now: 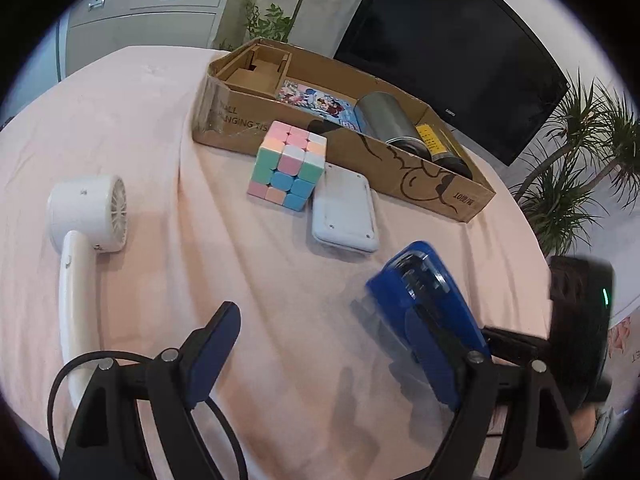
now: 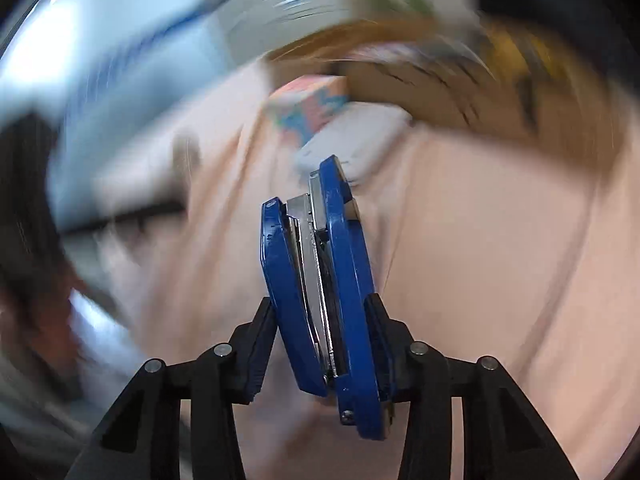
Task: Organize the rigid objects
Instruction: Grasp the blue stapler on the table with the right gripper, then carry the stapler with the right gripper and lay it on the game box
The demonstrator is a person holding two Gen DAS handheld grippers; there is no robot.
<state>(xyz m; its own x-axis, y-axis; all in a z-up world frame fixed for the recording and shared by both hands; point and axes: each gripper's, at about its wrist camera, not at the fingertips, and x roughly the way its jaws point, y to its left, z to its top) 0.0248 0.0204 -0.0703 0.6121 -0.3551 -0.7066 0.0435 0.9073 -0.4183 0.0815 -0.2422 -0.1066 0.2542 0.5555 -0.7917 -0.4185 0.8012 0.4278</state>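
The cardboard box (image 1: 400,168) carries printed grey letters on its long outer wall, partly cut off, reading "ALL" above "ANGING TIS". Near its right corner a mark beginning "10" stands, its following characters unclear. The black screen (image 1: 452,40) bears a small logo, too small to read.

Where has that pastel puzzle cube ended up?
In the left wrist view, the puzzle cube sits on the pink tablecloth mid-frame, just in front of the cardboard box, with the flat white device close by on its right.
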